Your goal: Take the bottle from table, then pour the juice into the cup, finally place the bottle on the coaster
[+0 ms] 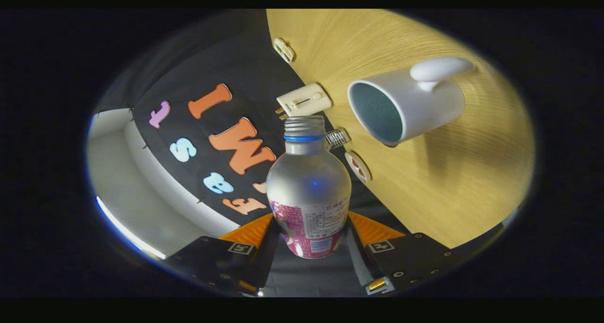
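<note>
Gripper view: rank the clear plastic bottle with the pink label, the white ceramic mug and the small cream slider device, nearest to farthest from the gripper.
1. Clear plastic bottle with the pink label: clamped between the fingers of the gripper, cap off.
2. Small cream slider device: just beyond the bottle's mouth, at the wooden table edge.
3. White ceramic mug: beyond the bottle, off to one side; too close to call against the device.

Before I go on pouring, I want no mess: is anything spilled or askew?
No spill shows. The claw is shut on the open bottle, whose mouth sits beside the white cup rather than over its opening, so a pour from here might miss.
</note>
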`<state>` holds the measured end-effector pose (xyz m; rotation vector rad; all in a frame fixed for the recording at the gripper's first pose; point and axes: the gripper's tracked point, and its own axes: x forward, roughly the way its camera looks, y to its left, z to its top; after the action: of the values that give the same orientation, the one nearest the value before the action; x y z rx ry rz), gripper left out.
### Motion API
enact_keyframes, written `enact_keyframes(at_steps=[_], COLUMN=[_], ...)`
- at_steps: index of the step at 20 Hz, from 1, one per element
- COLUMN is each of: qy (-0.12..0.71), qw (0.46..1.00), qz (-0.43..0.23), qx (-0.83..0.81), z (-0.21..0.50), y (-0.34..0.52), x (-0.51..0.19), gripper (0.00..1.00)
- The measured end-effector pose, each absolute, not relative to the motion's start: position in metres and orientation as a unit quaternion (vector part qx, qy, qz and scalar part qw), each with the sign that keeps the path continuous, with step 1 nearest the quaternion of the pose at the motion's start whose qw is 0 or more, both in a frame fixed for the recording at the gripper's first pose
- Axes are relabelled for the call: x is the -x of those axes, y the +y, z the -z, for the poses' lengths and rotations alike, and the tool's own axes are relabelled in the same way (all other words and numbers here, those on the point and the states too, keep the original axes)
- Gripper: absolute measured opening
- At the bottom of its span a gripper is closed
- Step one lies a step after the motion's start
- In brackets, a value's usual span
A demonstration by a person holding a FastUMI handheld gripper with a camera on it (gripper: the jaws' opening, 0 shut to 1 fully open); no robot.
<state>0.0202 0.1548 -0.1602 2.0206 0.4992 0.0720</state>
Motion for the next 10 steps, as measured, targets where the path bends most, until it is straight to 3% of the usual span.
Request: enact_keyframes(at_steps=[5,10], qy=[0.245,0.255], qw=[0.581,0.706], qz=[-0.028,-0.029], qx=[-0.775,-0.66], z=[0.179,0.186], y=[0.165,0.157], x=[-0.01,-0.01], gripper=[0.72,0.72])
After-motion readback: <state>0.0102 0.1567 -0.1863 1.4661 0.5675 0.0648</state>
